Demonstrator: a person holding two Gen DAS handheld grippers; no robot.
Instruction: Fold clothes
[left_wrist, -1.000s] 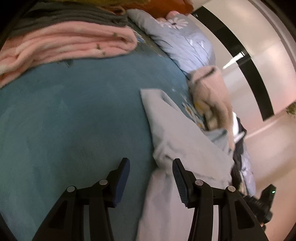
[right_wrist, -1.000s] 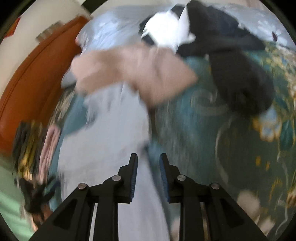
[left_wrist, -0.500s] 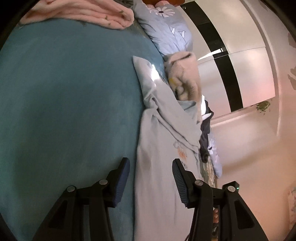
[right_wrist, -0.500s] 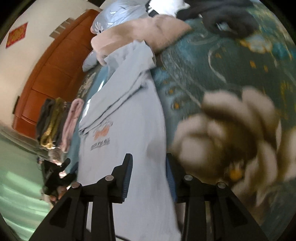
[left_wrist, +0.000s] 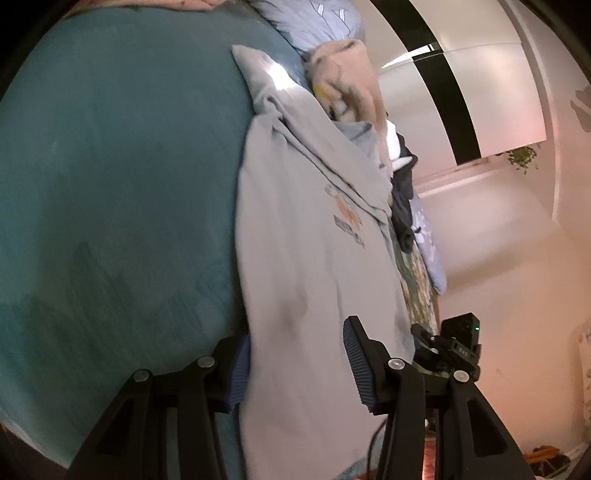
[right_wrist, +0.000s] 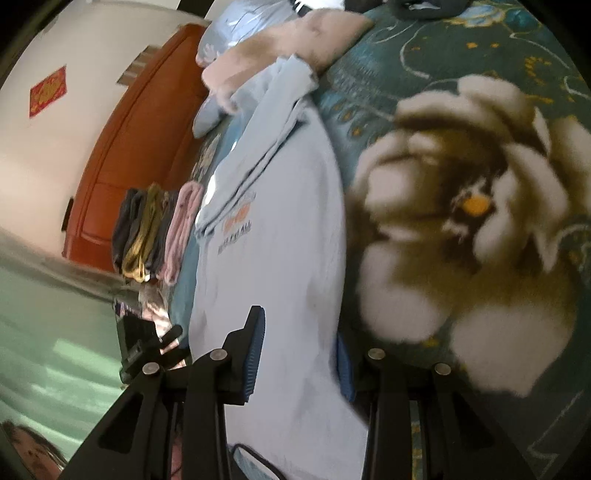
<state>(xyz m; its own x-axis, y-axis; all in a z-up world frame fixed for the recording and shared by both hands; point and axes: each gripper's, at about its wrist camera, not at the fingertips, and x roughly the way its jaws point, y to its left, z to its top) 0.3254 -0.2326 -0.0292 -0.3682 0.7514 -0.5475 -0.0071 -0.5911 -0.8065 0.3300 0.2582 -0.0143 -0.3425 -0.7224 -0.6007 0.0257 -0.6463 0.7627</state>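
Note:
A pale blue-grey shirt (left_wrist: 317, 266) with an orange chest print lies stretched along the bed; it also shows in the right wrist view (right_wrist: 273, 251). My left gripper (left_wrist: 295, 365) is open, with the shirt's lower edge lying between its jaws. My right gripper (right_wrist: 299, 362) is open, with the shirt's other lower part between its jaws. One sleeve is folded across the chest. Whether the pads touch the cloth I cannot tell.
A teal bedspread (left_wrist: 118, 177) lies left of the shirt, and a flowered teal blanket (right_wrist: 480, 221) lies right of it. A pink fluffy garment (right_wrist: 295, 40) and dark clothes (left_wrist: 404, 184) lie near the collar. A stack of folded clothes (right_wrist: 155, 229) stands by the orange headboard (right_wrist: 125, 122).
Both grippers have drawn back along the shirt to its lower edge. The shirt now lies between the jaws of each. The right jaws have opened wider.

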